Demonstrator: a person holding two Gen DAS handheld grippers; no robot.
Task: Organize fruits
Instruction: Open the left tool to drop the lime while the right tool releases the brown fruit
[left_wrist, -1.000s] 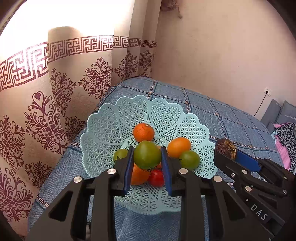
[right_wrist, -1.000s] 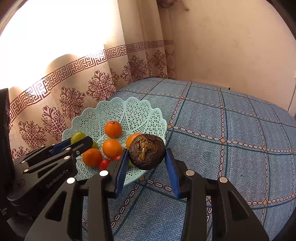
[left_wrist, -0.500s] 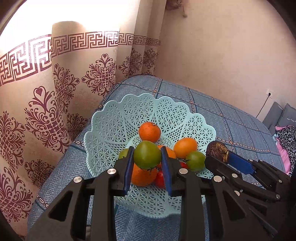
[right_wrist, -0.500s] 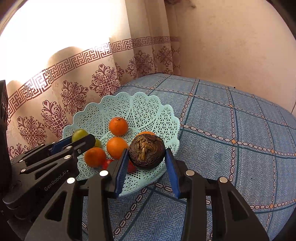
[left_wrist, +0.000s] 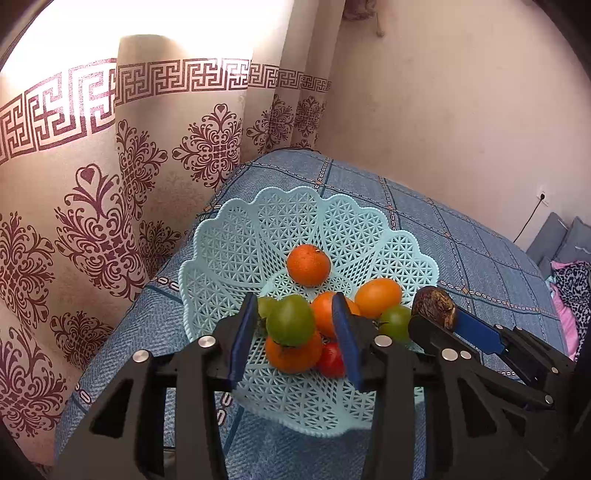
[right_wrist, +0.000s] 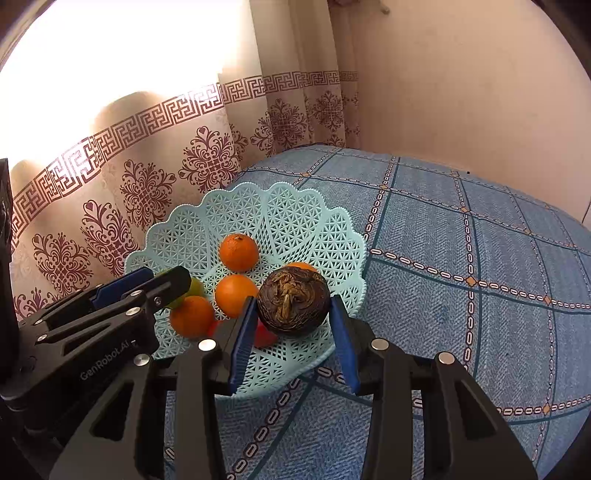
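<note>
Left wrist view first: the left gripper is seen with its blue-padded jaws spread wide, and a round green tomato sits between them, clear gaps showing on either side. That tomato is perched atop an orange fruit inside the pale turquoise lattice plastic basket, which is set on the blue checked bedspread beside the cream curtain with maroon floral print. More oranges, another green tomato and a small red tomato are piled in the basket.

Right wrist view: a dark brown wrinkled round fruit is framed between the pads of the right gripper, over the basket's near rim; contact with both pads cannot be told for certain.
</note>
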